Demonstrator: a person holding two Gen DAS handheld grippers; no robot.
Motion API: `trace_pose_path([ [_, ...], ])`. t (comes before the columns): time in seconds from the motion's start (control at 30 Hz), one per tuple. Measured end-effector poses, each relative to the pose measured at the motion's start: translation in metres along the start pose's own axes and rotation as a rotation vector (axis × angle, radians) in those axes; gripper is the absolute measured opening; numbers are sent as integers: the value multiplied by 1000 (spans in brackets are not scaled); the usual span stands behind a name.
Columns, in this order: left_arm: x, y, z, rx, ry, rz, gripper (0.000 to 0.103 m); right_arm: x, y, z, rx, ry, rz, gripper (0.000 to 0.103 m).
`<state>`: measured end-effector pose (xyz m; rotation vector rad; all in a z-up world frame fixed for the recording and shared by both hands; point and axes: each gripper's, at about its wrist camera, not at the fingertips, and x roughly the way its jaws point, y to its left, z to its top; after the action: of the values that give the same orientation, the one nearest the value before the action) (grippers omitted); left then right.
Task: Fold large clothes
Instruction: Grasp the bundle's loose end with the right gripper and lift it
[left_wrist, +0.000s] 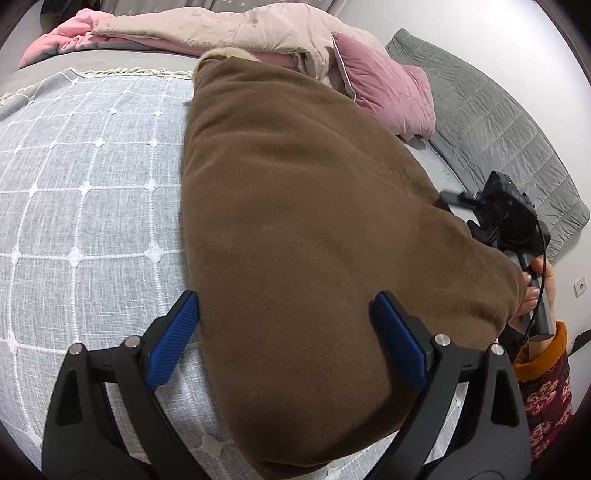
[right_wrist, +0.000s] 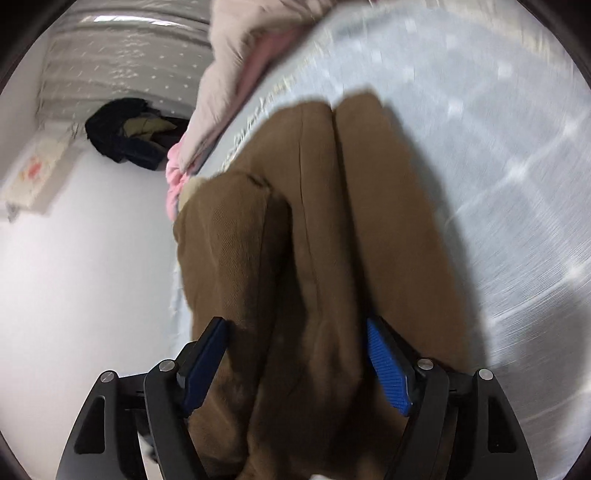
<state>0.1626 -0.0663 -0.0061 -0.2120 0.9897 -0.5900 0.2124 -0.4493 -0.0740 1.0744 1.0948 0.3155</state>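
Note:
A large brown fleece garment (left_wrist: 295, 221) lies lengthwise on the bed, its pale lining showing at the far end. My left gripper (left_wrist: 286, 314) is open, its blue pads straddling the garment's near end just above it, holding nothing. The right gripper (left_wrist: 495, 218) shows in the left wrist view at the garment's right edge, held by a hand. In the right wrist view the right gripper (right_wrist: 295, 339) is open with the folds of the brown garment (right_wrist: 325, 221) between its blue pads; that view is motion-blurred.
A grey-white checked bedspread (left_wrist: 85, 177) covers the bed. A beige and pink quilt pile (left_wrist: 207, 29), a pink pillow (left_wrist: 384, 88) and a grey quilted pad (left_wrist: 491, 122) lie at the far and right sides. Dark clothes (right_wrist: 125, 133) hang by the wall.

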Motion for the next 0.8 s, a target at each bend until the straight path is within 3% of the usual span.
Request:
trace_pose_path([
  [0.07,0,1,2,-5,9,1,94,3,8,-1,7,12,112,78],
  [0.17,2,2,4,-20,20,6,94,3,20,3,8,14,208,78],
  [0.27,3,2,3,-39,15,7,94,6,37,3,-34,8,145,78],
  [0.33,4,0,3,-36,12,23,94,19,46,3,-83,10,-5,63],
  [0.37,4,-1,4,-37,12,27,94,23,50,0,-100,2,-82,28],
  [0.47,-9,3,12,-71,-40,2,94,6,66,-8,-169,-82,-143,19],
  [0.6,-26,-4,31,-80,-95,-19,94,-47,102,-17,-262,-185,-7,18],
  [0.7,-27,-20,37,-10,-88,-9,94,-87,99,-17,-332,-246,63,18],
  [0.73,-22,-25,37,15,-74,-7,94,-95,89,-15,-346,-260,52,18],
  [0.8,-8,-30,36,39,-39,-8,94,-96,50,-5,-331,-273,-108,27],
])
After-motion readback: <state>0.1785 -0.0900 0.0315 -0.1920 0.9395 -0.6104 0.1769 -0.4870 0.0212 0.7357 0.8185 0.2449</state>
